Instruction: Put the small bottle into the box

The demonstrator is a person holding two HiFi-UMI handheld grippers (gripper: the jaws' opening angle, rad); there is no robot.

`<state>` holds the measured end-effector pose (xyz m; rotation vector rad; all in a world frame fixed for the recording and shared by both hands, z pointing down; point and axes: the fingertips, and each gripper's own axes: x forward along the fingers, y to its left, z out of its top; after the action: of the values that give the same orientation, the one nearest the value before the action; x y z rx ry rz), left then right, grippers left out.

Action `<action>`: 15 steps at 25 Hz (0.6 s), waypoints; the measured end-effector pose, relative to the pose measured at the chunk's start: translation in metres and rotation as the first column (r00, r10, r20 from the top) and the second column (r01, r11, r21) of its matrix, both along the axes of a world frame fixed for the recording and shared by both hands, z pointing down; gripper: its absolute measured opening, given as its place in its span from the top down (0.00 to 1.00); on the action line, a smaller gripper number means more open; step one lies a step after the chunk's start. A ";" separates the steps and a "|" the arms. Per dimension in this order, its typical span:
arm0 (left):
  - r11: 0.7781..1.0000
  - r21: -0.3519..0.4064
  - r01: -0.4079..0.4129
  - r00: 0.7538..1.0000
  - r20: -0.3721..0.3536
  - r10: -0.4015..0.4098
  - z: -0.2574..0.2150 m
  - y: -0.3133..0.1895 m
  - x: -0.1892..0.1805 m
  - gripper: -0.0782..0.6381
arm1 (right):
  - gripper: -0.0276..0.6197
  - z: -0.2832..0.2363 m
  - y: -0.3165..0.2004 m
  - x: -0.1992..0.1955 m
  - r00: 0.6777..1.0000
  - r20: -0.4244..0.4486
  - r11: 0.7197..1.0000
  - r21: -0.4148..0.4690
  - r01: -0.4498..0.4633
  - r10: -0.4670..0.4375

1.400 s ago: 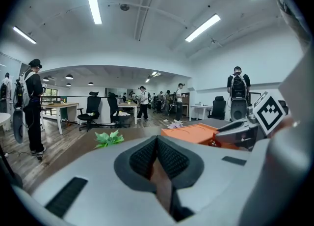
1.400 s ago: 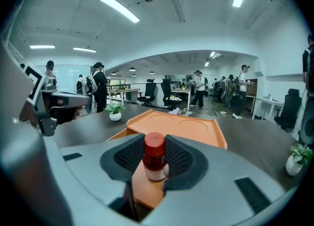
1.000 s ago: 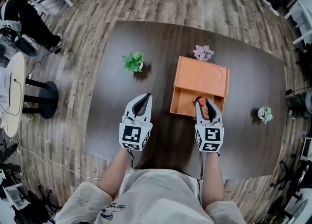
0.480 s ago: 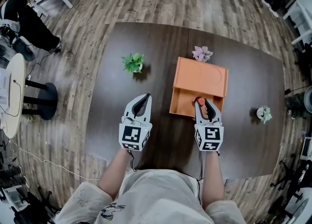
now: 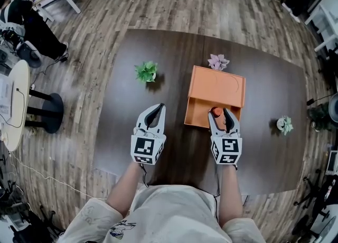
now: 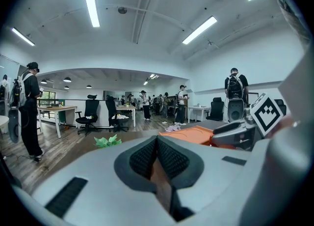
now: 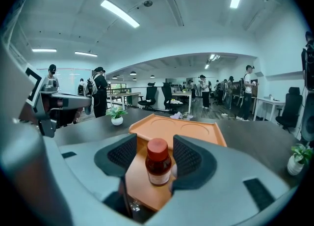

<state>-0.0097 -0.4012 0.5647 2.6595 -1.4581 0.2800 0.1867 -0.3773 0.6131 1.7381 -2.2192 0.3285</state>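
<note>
At the 6 o'clock end of the box (image 5: 216, 86), the bottle (image 7: 158, 163) stands let go between the spread, just-opened fingers of the right gripper (image 5: 224, 117); the left gripper (image 5: 156, 108) has its fingers pressed together, empty; next, I think, pull straight back without bumping it.
</note>
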 end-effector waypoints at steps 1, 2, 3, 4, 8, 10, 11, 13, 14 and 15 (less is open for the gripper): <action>1.000 0.001 0.002 1.000 0.000 -0.002 -0.001 0.001 -0.001 0.89 | 0.59 -0.003 0.001 0.000 1.000 -0.002 1.000 0.003 -0.001 0.001; 1.000 0.004 0.002 1.000 -0.001 -0.002 -0.003 0.002 -0.001 0.89 | 0.59 -0.005 0.002 0.001 1.000 -0.004 1.000 0.005 -0.002 0.002; 1.000 0.012 0.000 1.000 -0.004 0.000 -0.006 0.003 -0.001 0.89 | 0.59 -0.008 0.003 0.002 1.000 -0.005 1.000 0.009 -0.003 0.003; 1.000 0.022 -0.002 1.000 -0.007 0.002 -0.010 0.003 0.000 0.89 | 0.59 -0.012 0.004 0.004 1.000 -0.006 1.000 0.016 -0.005 0.006; 0.998 0.058 -0.009 1.000 -0.018 0.010 -0.022 0.007 0.003 0.89 | 0.60 -0.038 0.010 0.013 1.000 -0.002 0.997 0.067 -0.031 0.031; 0.997 0.072 -0.014 1.000 -0.022 0.015 -0.029 0.011 0.004 0.89 | 0.60 -0.052 0.016 0.018 0.999 -0.010 0.995 0.094 -0.040 0.041; 0.996 0.082 -0.016 1.000 -0.024 0.018 -0.033 0.012 0.004 0.89 | 0.60 -0.060 0.020 0.021 0.999 -0.016 0.993 0.108 -0.043 0.045; 0.994 0.104 -0.019 0.999 -0.028 0.022 -0.040 0.015 0.004 0.89 | 0.60 -0.073 0.026 0.026 0.998 -0.025 0.989 0.138 -0.052 0.056; 0.993 0.113 -0.019 0.999 -0.028 0.022 -0.043 0.015 0.003 0.89 | 0.60 -0.080 0.029 0.029 0.998 -0.026 0.986 0.155 -0.058 0.063; 0.993 0.119 -0.017 0.999 -0.027 0.021 -0.046 0.015 0.003 0.89 | 0.60 -0.089 0.033 0.032 0.997 -0.026 0.982 0.176 -0.066 0.072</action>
<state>-0.0072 -0.3865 0.5187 2.7593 -1.4866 0.1610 0.2189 -0.3448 0.5245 1.8989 -2.2274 0.1214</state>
